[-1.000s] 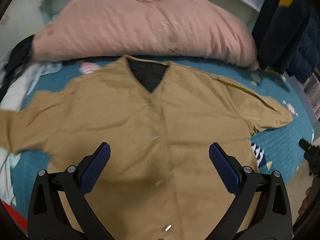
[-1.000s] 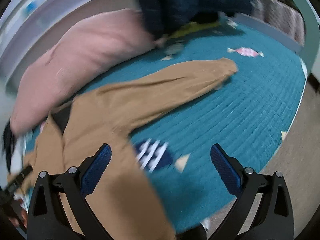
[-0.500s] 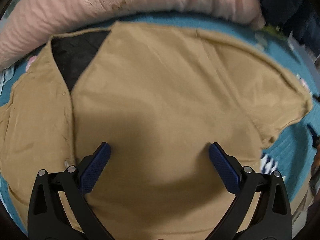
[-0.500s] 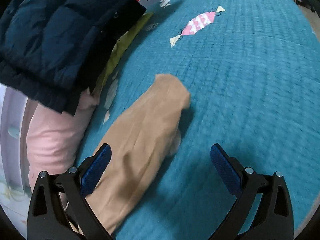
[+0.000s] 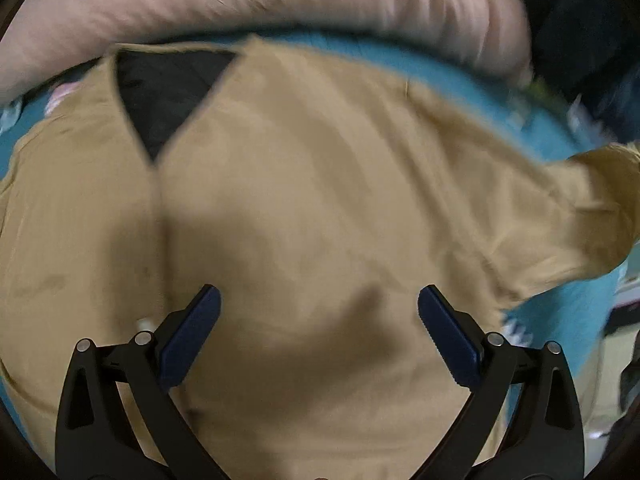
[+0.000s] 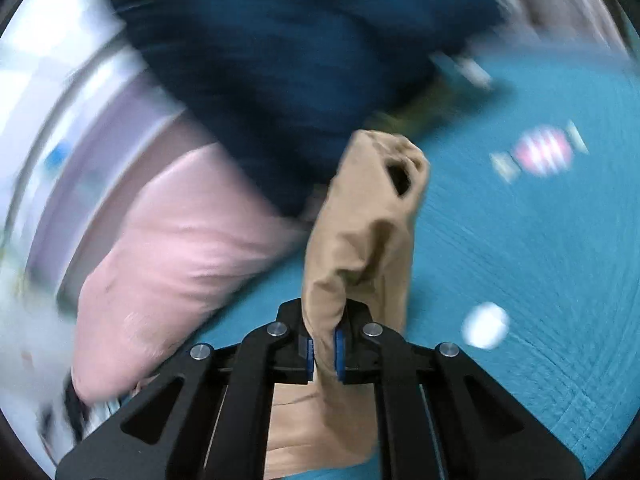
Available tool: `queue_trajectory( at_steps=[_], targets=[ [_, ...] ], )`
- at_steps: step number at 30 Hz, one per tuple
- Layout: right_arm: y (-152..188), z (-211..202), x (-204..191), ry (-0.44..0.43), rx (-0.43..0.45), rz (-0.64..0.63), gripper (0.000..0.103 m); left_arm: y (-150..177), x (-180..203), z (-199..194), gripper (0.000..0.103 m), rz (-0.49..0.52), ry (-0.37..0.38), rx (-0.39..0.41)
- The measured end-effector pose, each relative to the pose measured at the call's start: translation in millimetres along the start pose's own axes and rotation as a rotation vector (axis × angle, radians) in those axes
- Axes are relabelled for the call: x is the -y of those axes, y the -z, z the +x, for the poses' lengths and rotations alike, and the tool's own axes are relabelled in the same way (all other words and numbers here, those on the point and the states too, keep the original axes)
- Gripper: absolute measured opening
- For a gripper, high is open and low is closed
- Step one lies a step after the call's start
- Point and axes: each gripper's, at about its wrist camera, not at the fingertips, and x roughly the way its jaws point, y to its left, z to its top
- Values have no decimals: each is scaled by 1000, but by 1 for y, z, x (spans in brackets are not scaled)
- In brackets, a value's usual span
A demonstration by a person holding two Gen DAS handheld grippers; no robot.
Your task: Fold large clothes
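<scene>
A tan button-front shirt [image 5: 312,184] with a dark V neck lies flat, front up, on a teal bedspread [image 5: 568,312]. My left gripper [image 5: 319,312] is open and empty, low over the shirt's chest. My right gripper [image 6: 322,350] is shut on the shirt's right sleeve [image 6: 368,216] and holds its cuff end up off the bed. In the left wrist view that sleeve [image 5: 600,200] is raised at the far right.
A pink pillow [image 5: 240,4] lies along the far edge behind the collar; it also shows in the right wrist view [image 6: 180,248]. A dark navy jacket [image 6: 280,60] hangs at the right, close behind the raised sleeve. The bedspread [image 6: 540,260] has candy prints.
My right gripper has closed on the sleeve end and lifted it off the bed. My left gripper has shifted a little over the shirt and stays open.
</scene>
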Motion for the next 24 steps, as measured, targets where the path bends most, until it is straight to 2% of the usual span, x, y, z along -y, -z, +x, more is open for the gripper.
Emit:
queue_trajectory(
  at_steps=[3, 6, 8, 11, 13, 17, 19, 20, 21, 24],
  targets=[
    [16, -20, -95, -68, 22, -187, 10, 13, -38, -36, 98, -44, -11, 62],
    [48, -20, -179, -93, 9, -354, 11, 26, -86, -70, 98, -83, -119, 126],
    [83, -12, -232, -141, -23, -456, 12, 35, -121, -90, 98, -119, -173, 150],
    [130, 6, -284, -184, -80, -572, 12, 51, -167, -117, 98, -172, -253, 181],
    [176, 25, -317, -192, -140, -683, 12, 57, -198, -133, 98, -208, -292, 179],
    [250, 71, -340, -189, -316, -809, 14, 61, -246, -149, 98, -298, -306, 148],
    [273, 88, -339, -185, -400, -827, 17, 63, -257, -156, 98, -327, -314, 170],
    [285, 95, -339, -187, -439, -825, 24, 64, -259, -159, 98, -330, -324, 178],
    [290, 101, -336, -205, -487, -816, 41, 63, -261, -160, 98, -328, -328, 179],
    [298, 110, -329, -275, -610, -763, 57, 59, -261, -162, 98, -323, -343, 195]
  ],
)
